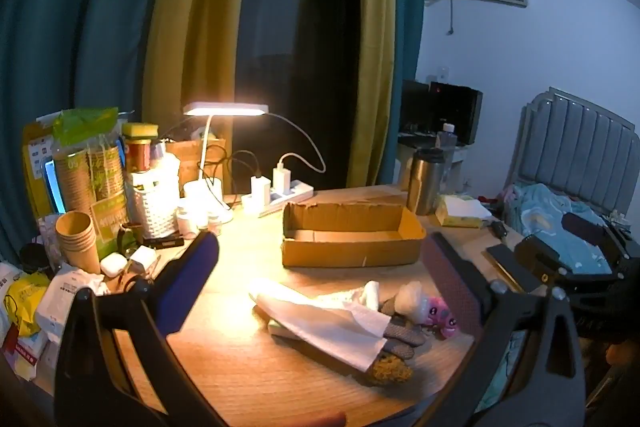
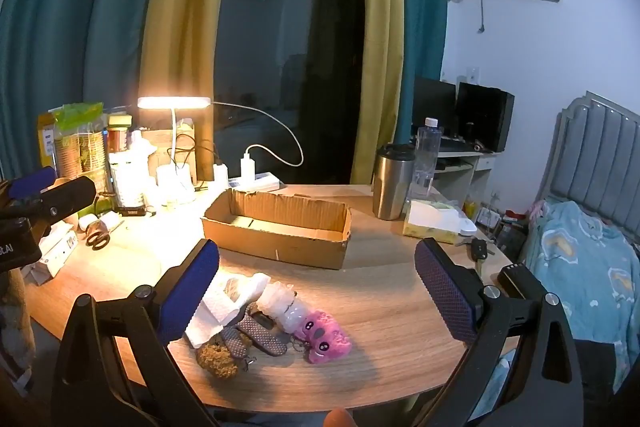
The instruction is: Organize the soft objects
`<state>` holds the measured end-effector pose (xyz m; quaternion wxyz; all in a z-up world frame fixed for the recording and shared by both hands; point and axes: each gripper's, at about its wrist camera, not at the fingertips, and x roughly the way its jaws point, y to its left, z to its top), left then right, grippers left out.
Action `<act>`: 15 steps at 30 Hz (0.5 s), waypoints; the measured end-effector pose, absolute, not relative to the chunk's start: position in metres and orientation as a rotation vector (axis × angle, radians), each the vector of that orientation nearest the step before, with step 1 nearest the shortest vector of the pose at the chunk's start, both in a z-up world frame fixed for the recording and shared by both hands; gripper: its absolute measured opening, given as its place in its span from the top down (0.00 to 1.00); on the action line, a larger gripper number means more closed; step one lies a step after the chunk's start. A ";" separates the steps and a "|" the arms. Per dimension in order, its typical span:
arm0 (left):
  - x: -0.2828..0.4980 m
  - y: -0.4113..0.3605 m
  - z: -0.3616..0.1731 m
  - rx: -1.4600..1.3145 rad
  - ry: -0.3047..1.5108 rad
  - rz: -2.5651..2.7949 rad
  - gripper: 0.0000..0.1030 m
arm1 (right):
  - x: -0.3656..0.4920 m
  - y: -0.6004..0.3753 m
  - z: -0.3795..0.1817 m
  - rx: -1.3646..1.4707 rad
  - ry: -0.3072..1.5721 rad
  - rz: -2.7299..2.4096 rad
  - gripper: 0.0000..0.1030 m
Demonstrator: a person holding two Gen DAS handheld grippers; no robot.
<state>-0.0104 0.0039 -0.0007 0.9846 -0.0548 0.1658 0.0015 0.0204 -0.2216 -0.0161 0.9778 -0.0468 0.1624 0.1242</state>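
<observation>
On the bench: we see a pale wood top lit warm by a white desk lamp (image 2: 174,103).
Room: teal and yellow curtains (image 2: 120,27), a dark window, a bed with blue bedding (image 2: 580,259) at right.
Soft objects: a pink plush toy (image 2: 324,335), a white cloth (image 1: 332,323) and a brown sponge (image 2: 218,353) lie heaped near the front edge, before the empty cardboard box (image 2: 280,227).
Left gripper (image 1: 320,275): fingers released, holding nothing.
Right gripper (image 2: 316,279): fingers released, holding nothing.
Writing: we can read none.
</observation>
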 end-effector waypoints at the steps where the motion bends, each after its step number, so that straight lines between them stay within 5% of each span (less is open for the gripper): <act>1: -0.011 0.004 -0.002 -0.111 0.333 0.003 0.01 | 0.022 -0.221 -0.017 -0.094 0.328 0.247 0.03; 15: -0.012 0.006 -0.003 -0.115 0.334 0.008 0.01 | 0.020 -0.218 -0.019 -0.097 0.335 0.254 0.03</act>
